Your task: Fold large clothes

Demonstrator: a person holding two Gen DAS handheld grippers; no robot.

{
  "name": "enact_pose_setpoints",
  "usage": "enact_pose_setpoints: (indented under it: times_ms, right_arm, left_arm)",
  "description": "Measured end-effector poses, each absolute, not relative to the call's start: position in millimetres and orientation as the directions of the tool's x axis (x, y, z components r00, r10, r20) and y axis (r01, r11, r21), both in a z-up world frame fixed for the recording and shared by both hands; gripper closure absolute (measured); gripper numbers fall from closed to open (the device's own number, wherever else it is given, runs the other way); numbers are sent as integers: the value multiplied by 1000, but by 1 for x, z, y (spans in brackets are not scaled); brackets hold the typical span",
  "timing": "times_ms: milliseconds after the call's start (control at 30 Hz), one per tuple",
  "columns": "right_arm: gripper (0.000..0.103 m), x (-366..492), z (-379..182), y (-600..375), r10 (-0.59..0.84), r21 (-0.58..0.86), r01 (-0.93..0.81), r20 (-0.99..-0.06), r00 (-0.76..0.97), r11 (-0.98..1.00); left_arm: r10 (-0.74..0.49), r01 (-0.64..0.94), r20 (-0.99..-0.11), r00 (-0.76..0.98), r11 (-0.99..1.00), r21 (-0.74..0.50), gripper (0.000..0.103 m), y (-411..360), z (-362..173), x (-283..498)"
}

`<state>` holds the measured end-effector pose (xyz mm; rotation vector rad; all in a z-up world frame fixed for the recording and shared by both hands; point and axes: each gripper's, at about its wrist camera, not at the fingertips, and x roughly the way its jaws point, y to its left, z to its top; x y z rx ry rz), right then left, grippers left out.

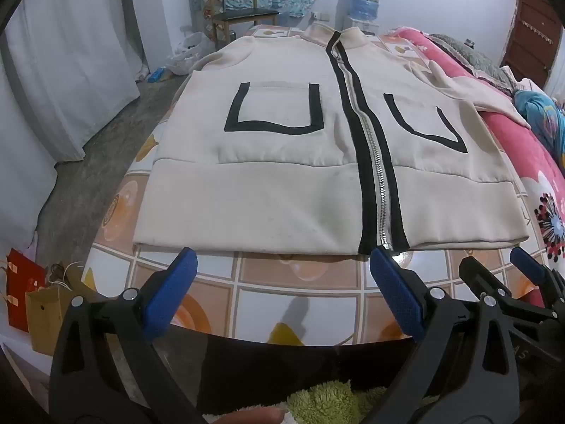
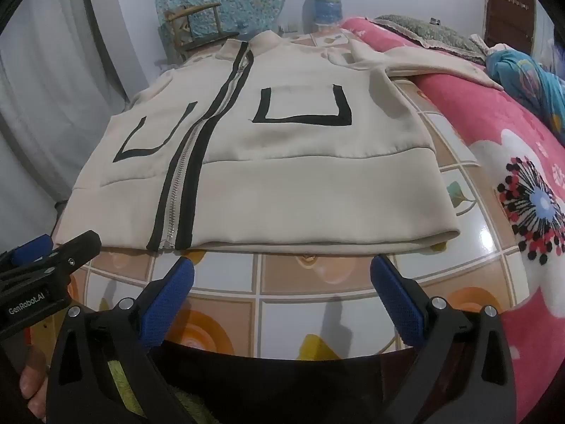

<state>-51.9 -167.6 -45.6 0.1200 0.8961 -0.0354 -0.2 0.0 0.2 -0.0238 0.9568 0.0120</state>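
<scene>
A cream zip-up jacket (image 1: 282, 190) with black-trimmed pockets and a black-edged metal zipper (image 1: 378, 162) lies flat, front up, on the table, hem toward me. The right wrist view shows the same jacket (image 2: 300, 190) with one sleeve stretched onto the pink bedding. My left gripper (image 1: 282, 261) hovers open just short of the hem, left of the zipper's bottom end, nothing between its blue pads (image 1: 169, 293). My right gripper (image 2: 282, 268) is also open, just before the hem right of the zipper (image 2: 176, 194). Each gripper shows at the edge of the other's view.
The table has a glossy tile-pattern cover (image 1: 300, 289). A bed with pink flowered bedding (image 2: 522, 190) borders its right side. A wooden chair (image 1: 240, 7) and a water dispenser (image 1: 365, 0) stand behind. Paper bags (image 1: 39, 300) sit on the floor at left.
</scene>
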Motion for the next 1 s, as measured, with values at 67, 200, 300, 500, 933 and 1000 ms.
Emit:
enact_pose_setpoints:
  times_ms: [67,200,300,500,933,1000]
  right_arm:
    - [6,-52,-46,-168,20,91,83,-782,623,992]
    - [6,-50,-46,-168,17,91,87,-784,621,992]
    - [6,-53,-46,-167,17,87,81,-778,629,993]
    - [6,-55,-41,-165,15,83,79,-777,630,993]
    - [6,-54,-41,-168,14,86,82,-775,632,993]
    - [6,-54,-41,-168,13,83,81,-774,633,993]
  left_arm:
    - [0,-21,-818,575,1000,-15,8,0,0,0]
    - [-2,-20,-819,574,1000,-16,8,0,0,-1]
    - [-2,-20,-819,573,1000,-16,8,0,0,0]
    - [-1,-21,-819,573,1000,-16,8,0,0,0]
    - [-4,-20,-820,572,1000,-19,8,0,0,0]
    - [-5,-21,-820,572,1000,-20,8,0,0,0]
